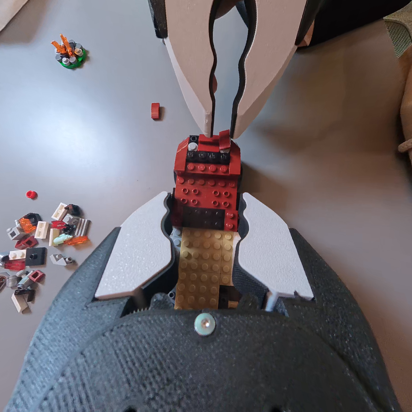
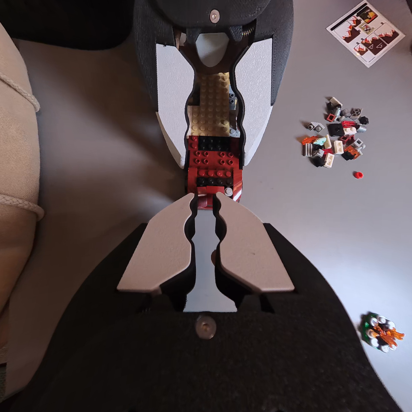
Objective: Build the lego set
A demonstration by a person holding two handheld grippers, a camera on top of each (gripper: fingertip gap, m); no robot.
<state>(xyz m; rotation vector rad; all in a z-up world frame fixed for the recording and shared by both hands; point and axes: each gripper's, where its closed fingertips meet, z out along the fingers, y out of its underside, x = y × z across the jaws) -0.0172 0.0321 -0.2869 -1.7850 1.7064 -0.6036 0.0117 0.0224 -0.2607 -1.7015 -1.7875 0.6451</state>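
left gripper [image 1: 205,214] clamps the red-and-tan brick model [image 1: 205,194] mid-frame; right gripper [image 2: 205,196], nearly shut, seemingly pinches a small dark-red piece [image 1: 224,139]. press squarely, keep the model steady.

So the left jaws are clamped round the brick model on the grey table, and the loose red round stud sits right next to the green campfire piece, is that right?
Not quite. The red round stud lies well apart from the green campfire piece; it sits by the pile of loose bricks, as the left wrist view shows. The rest holds: the left jaws grip the brick model on the grey table.
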